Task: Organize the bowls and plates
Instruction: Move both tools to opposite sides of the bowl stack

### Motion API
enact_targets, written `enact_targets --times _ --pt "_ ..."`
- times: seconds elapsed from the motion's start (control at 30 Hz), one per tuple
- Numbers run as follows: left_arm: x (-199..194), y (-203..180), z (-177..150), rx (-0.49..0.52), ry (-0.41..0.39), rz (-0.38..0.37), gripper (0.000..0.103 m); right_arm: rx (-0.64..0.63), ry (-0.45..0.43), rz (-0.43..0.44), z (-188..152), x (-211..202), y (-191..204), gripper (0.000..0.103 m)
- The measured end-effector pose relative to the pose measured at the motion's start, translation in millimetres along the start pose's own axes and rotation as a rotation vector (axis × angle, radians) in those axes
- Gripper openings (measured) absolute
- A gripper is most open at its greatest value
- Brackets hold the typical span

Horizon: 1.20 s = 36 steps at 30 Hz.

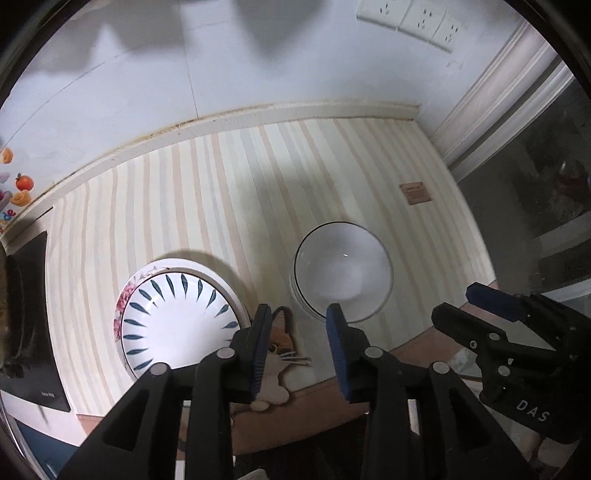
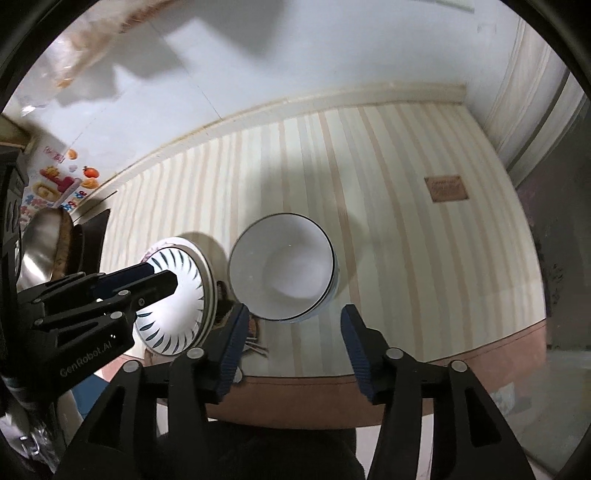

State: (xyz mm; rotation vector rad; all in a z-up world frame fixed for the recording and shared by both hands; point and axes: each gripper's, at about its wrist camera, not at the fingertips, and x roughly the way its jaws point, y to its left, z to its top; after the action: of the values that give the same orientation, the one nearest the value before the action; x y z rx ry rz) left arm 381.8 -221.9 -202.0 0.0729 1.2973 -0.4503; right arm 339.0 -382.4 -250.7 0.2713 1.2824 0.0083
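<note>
A white bowl with blue leaf marks [image 1: 177,321] sits in a flower-rimmed plate [image 1: 123,299] on the striped mat. A plain white bowl with a dark rim [image 1: 343,273] stands to its right. My left gripper [image 1: 299,314] is open and empty, above the mat between the two dishes. In the right wrist view the plain bowl [image 2: 284,269] is just ahead of my right gripper [image 2: 295,314], which is open and empty. The blue-marked bowl [image 2: 177,306] shows at left, partly hidden by the left gripper [image 2: 162,277].
The striped mat [image 1: 229,192] has a cat picture [image 1: 280,347] at its front edge and a brown label [image 1: 415,192] at back right. A black cooktop [image 1: 29,325] lies at left. A white wall with sockets [image 1: 410,18] stands behind. A metal pot [image 2: 40,247] is at far left.
</note>
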Motion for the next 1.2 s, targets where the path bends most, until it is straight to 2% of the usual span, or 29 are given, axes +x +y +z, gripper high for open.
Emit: enact_targets --times 0.13,0.2,0.3,0.33,0.5,0.63,0.73,0.97,1.1,1.2 --pt "-22 2 -6 -0.004 -0.025 -0.018 0.040 -0.002 -0.028 0.004 -10 -26 8 0.061" --pt "-32 2 -10 -0.004 -0.029 -0.028 0.045 -0.006 -0.045 0.001 -14 -36 12 0.068" --pt "-41 0 -16 0.004 -0.042 -0.033 0.082 -0.020 -0.070 -0.006 -20 -53 18 0.079" --pt "-44 0 -18 0.001 -0.047 -0.037 0.084 -0.026 -0.081 -0.015 -22 -60 20 0.080" --pt "-60 1 -21 -0.011 -0.076 -0.044 0.087 -0.031 -0.102 -0.039 -25 -78 23 0.090" --pt "-73 2 -21 -0.015 -0.113 -0.048 0.089 -0.024 -0.125 -0.059 -24 -87 20 0.092" --pt "-78 3 -21 -0.015 -0.135 -0.044 0.098 -0.010 -0.139 -0.061 -24 -92 16 0.094" --pt "-76 2 -18 -0.022 -0.146 -0.053 0.100 -0.003 -0.148 -0.060 -21 -97 12 0.095" --pt "-59 4 -11 -0.045 -0.121 -0.081 0.101 0.002 -0.153 -0.023 -20 -90 9 0.098" --pt "-31 10 1 -0.062 -0.111 -0.089 0.101 0.034 -0.152 0.061 -15 -75 -4 0.100"
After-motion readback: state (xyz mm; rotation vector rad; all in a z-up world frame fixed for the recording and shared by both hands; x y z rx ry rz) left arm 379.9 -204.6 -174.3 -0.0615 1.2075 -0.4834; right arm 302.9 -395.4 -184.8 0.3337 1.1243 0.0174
